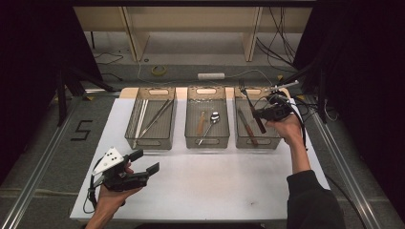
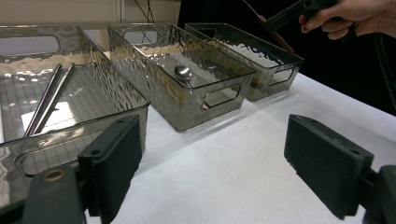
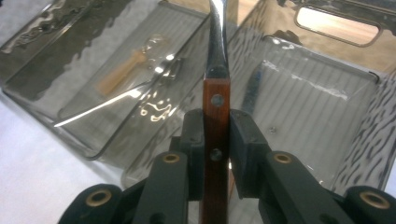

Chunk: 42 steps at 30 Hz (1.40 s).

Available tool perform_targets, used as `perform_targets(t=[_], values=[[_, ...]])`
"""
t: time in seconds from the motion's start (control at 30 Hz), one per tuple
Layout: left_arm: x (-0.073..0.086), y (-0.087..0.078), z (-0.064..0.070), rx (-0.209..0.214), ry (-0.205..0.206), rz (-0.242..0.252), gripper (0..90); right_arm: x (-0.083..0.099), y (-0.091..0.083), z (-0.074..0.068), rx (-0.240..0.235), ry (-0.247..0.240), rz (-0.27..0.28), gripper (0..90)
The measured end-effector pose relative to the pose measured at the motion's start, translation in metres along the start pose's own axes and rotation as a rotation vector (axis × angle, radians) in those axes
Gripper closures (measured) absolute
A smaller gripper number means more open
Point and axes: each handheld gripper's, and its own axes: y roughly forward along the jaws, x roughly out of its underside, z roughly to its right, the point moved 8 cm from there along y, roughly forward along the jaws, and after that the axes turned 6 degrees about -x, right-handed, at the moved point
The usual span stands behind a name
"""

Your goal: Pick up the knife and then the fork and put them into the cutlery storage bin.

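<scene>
Right hand-held gripper (image 3: 216,140) clamps fork (image 3: 216,98): wooden riveted handle, steel neck; left hand-held gripper (image 2: 212,163) open.

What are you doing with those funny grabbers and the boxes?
A person is sorting cutlery into three clear bins. The right hand-held gripper is clamped on a wooden-handled fork, holding it over the right bin. The left hand-held gripper waits open above the white table.
</scene>
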Motion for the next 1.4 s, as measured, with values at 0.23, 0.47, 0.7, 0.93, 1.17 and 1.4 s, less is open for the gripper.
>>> perform_targets(t=[0.23, 0.47, 0.7, 0.93, 1.17, 1.4], values=[[0.000, 0.000, 0.001, 0.001, 0.003, 0.001, 18.6, 0.001, 0.007, 0.007, 0.026, 0.018, -0.005, 77.6], [0.000, 0.000, 0.001, 0.001, 0.003, 0.002, 18.5, 0.003, 0.015, 0.008, 0.044, 0.029, -0.006, 77.6], [0.001, -0.001, -0.001, 0.001, -0.001, 0.000, 18.5, 0.007, 0.024, 0.010, 0.054, 0.037, -0.021, 77.6], [0.001, -0.001, 0.001, 0.001, 0.003, 0.000, 18.6, 0.013, 0.031, 0.013, 0.061, 0.043, -0.038, 77.5], [0.001, 0.000, 0.001, 0.001, 0.006, -0.003, 18.5, 0.022, 0.035, 0.018, 0.068, 0.065, -0.052, 77.5], [0.001, 0.000, 0.001, 0.001, 0.007, -0.003, 18.5, 0.029, 0.039, 0.021, 0.071, 0.087, -0.072, 77.5]])
